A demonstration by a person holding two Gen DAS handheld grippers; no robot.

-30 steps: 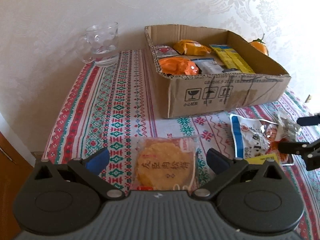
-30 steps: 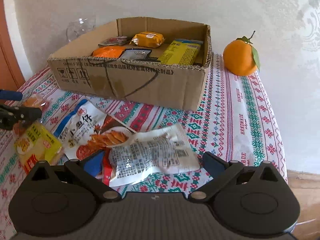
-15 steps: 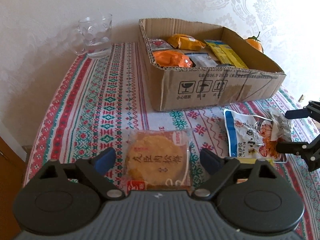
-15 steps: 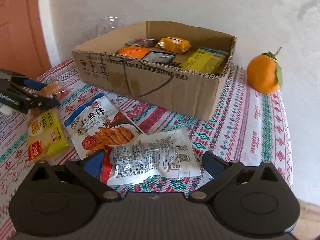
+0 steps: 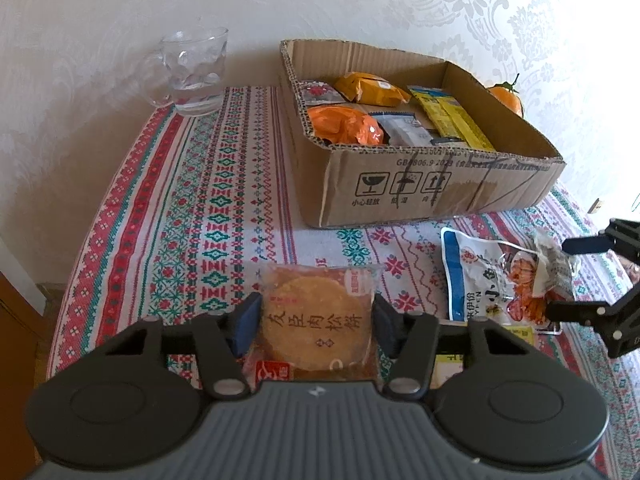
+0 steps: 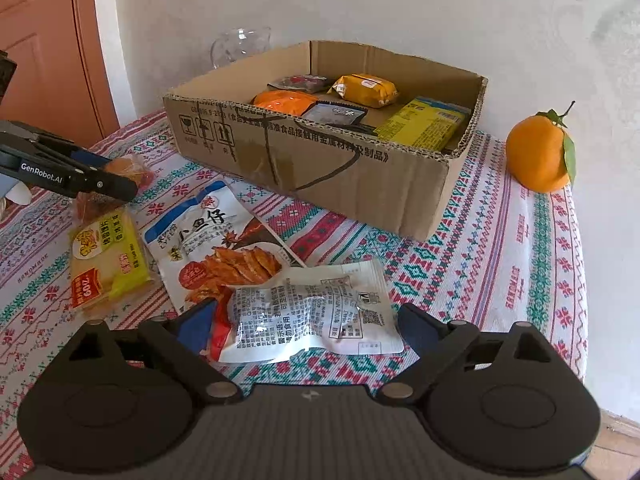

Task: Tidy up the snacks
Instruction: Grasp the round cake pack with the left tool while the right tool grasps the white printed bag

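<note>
Left gripper (image 5: 314, 322): jaws just closing, pads pinching pork floss cake packet (image 5: 316, 316) on tablecloth (image 5: 192, 208), ready to lift.
Right gripper (image 6: 304, 322): spread, closing around white packet (image 6: 308, 312), not gripping.
Cardboard box (image 5: 400, 184): presumed destination, partly filled.

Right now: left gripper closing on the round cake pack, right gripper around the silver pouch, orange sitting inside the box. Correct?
One thing is off. The orange is not inside the box; the right wrist view shows it on the tablecloth beside the box. The rest holds: the left gripper has been closing on the cake pack, and the right gripper brackets the silver pouch.
</note>
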